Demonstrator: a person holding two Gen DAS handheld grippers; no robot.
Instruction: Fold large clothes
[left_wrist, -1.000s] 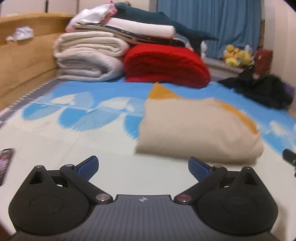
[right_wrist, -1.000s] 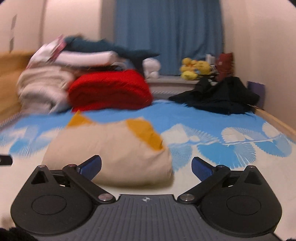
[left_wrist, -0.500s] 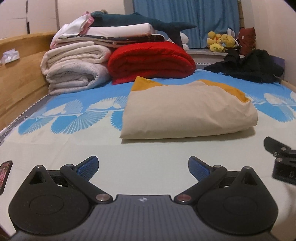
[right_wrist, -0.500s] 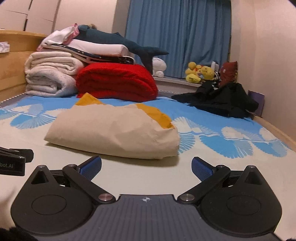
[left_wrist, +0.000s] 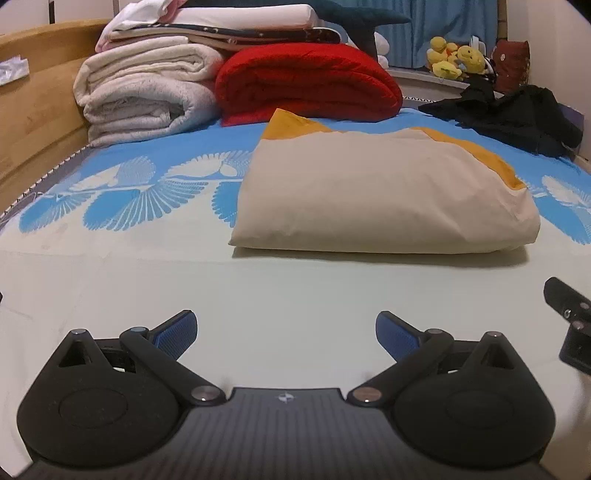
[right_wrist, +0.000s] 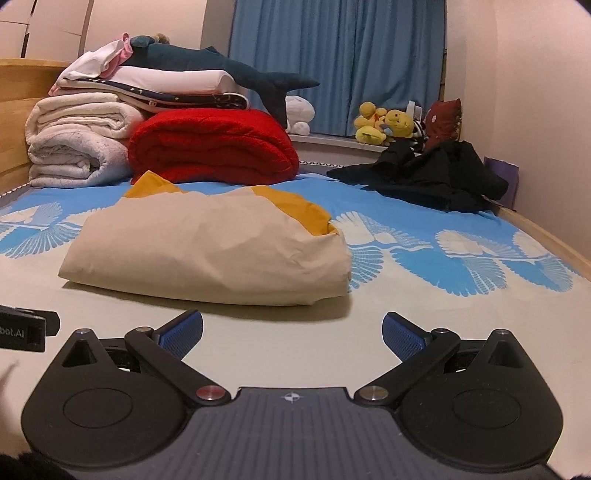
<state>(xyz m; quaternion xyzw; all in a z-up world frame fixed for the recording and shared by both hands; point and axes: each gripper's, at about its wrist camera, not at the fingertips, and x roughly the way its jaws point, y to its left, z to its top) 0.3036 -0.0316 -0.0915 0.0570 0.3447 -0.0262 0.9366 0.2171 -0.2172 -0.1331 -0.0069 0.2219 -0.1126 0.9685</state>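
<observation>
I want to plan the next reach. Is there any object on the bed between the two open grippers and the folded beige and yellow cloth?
Nothing visible. Only bare bedsheet lies between the left gripper and the folded cloth, and likewise before the right gripper.

Right gripper (left_wrist: 570, 325) cut off by frame edge; black clothes (right_wrist: 436, 175) shape unclear.

A blue curtain (right_wrist: 332, 55) hangs at twelve o'clock above a sill (right_wrist: 328, 142). Pale wall (right_wrist: 517, 92) at three, wooden headboard (left_wrist: 33, 118) at nine; warm light.
</observation>
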